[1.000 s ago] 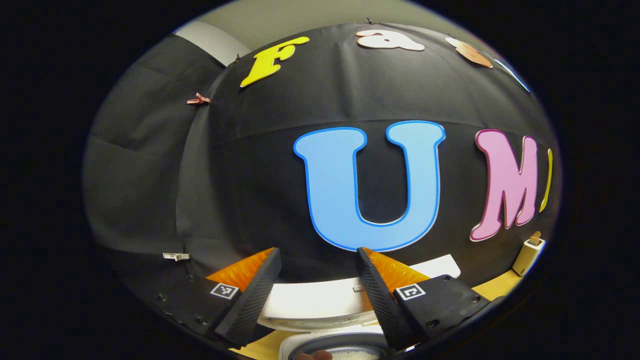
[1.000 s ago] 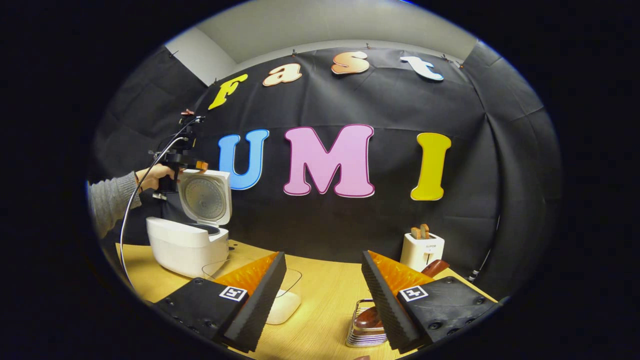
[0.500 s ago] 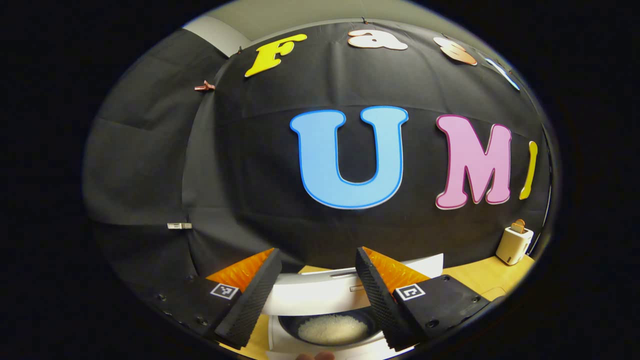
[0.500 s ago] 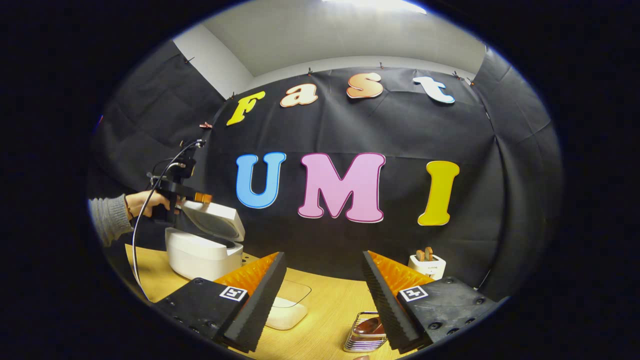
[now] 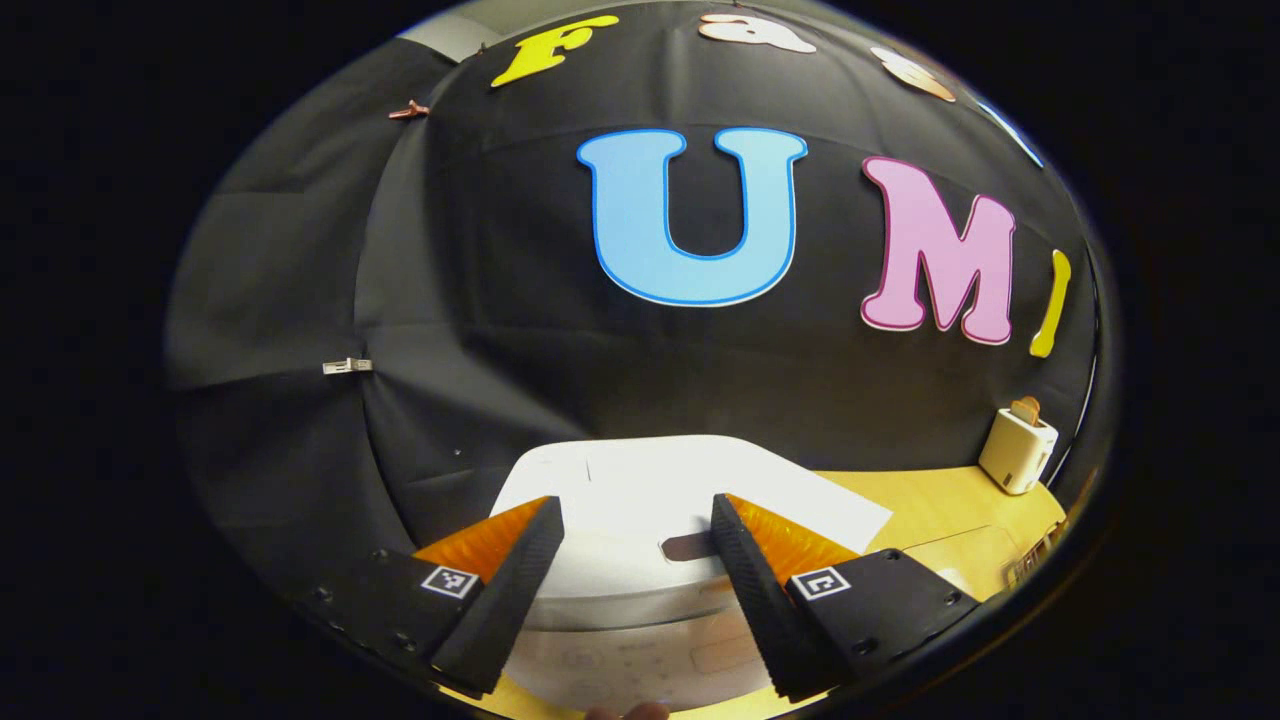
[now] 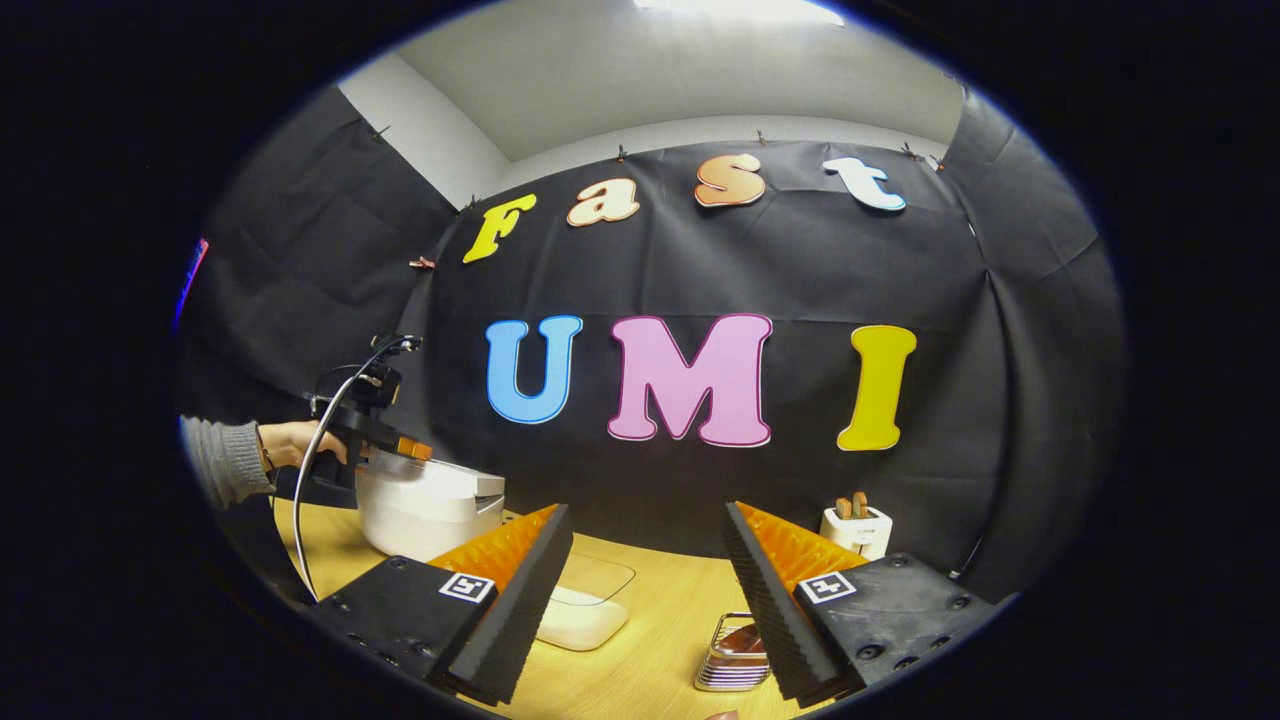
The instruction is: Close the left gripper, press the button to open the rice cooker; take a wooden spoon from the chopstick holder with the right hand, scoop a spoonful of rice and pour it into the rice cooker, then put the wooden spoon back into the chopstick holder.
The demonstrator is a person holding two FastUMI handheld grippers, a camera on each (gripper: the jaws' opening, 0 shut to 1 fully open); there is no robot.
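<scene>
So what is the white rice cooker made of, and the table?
The rice cooker looks like smooth white plastic: its lid is even and faintly glossy, with rounded moulded edges. The table looks like light wood or wood-look laminate, matte with faint grain lines. Which of the two, I can't tell.

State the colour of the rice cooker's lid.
White; the rice cooker lid shows best in the left gripper view.
</scene>
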